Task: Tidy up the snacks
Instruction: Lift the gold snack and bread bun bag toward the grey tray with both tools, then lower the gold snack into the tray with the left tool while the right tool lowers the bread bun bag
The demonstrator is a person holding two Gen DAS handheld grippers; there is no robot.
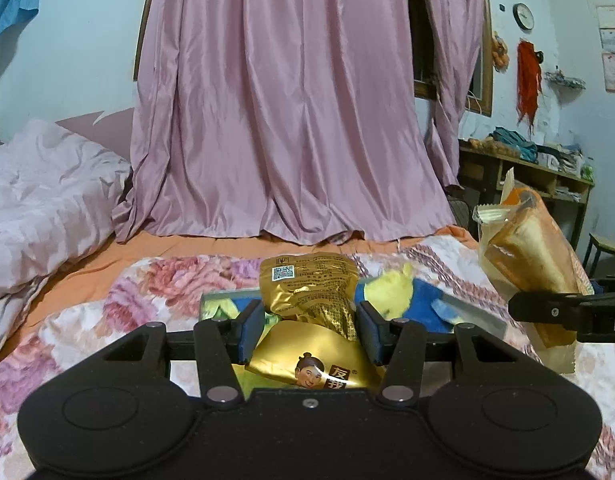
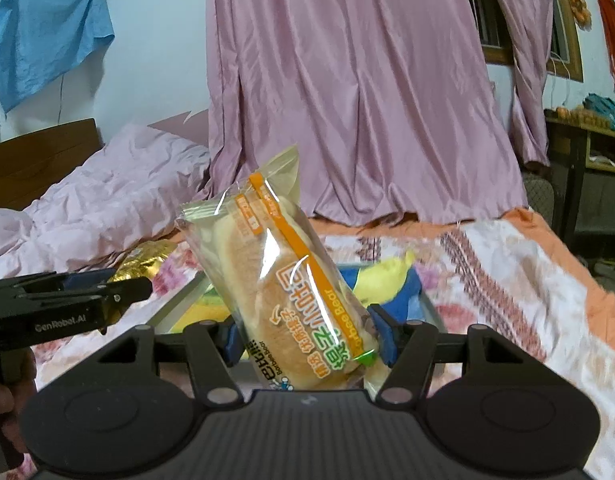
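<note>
In the left wrist view, the left tongs (image 1: pixel 309 330) are closed on a gold snack packet (image 1: pixel 307 292), which is held above a shallow tray (image 1: pixel 467 312) on the bed (image 1: pixel 447 256); the tray has a blue and yellow picture inside, and I see no snack lying in it yet. At the right edge the bread packet (image 1: pixel 527 256) appears, also in the air. In the right wrist view, the right tongs (image 2: pixel 307 338) grip this bread packet (image 2: pixel 283 280) near its lower end, tilted, above the same tray (image 2: pixel 179 300). I judge that the task is in an early or middle step: both snacks are lifted, neither is placed, so both must still be put down in the tray.
</note>
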